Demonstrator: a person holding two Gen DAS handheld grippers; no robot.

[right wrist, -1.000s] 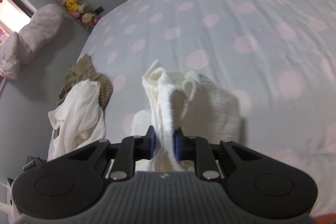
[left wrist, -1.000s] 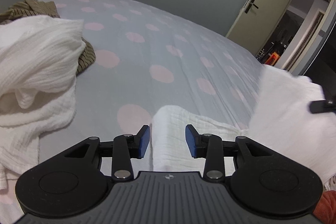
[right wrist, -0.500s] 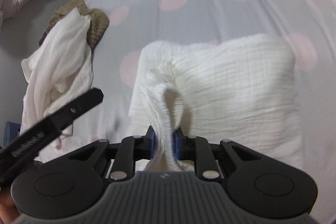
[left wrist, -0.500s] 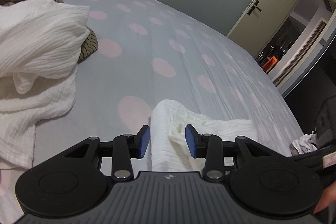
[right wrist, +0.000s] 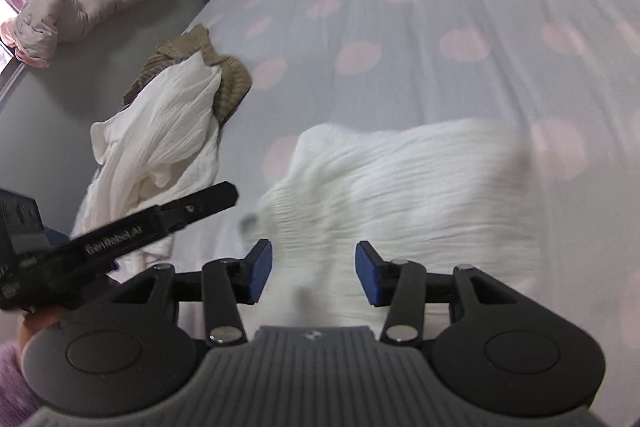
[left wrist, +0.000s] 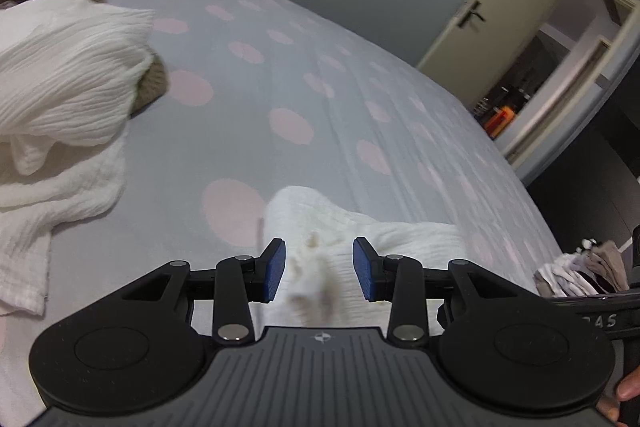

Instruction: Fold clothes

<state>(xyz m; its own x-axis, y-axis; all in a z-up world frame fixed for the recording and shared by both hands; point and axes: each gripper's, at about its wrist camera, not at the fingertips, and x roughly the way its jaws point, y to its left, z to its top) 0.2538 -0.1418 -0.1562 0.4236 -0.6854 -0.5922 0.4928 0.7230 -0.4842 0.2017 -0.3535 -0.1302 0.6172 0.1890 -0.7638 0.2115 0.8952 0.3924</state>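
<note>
A white crinkled cloth [right wrist: 400, 187] lies folded on the bed; its near end [left wrist: 380, 231] shows in the left wrist view. My right gripper [right wrist: 314, 271] hovers low over its near edge. Its jaws are opening, and the blue pads stand apart on either side of a blurred hump of cloth without pressing it. My left gripper [left wrist: 319, 269] is open over the same cloth's left end. A blurred bit of white fabric sits between its pads, untouched by them. The side of the left tool [right wrist: 132, 227] crosses the right wrist view at the left.
A heap of white clothes [right wrist: 160, 131] over a brown knit garment [right wrist: 228, 79] lies to the left on the dotted grey sheet [left wrist: 280, 67]. Beyond the bed's right edge are loose clothes on the floor [left wrist: 576, 271] and an open door [left wrist: 500, 7].
The right gripper came down with the pinched fold of white cloth, then opened and let it go. The cloth now lies doubled over. The left gripper hardly moved.
</note>
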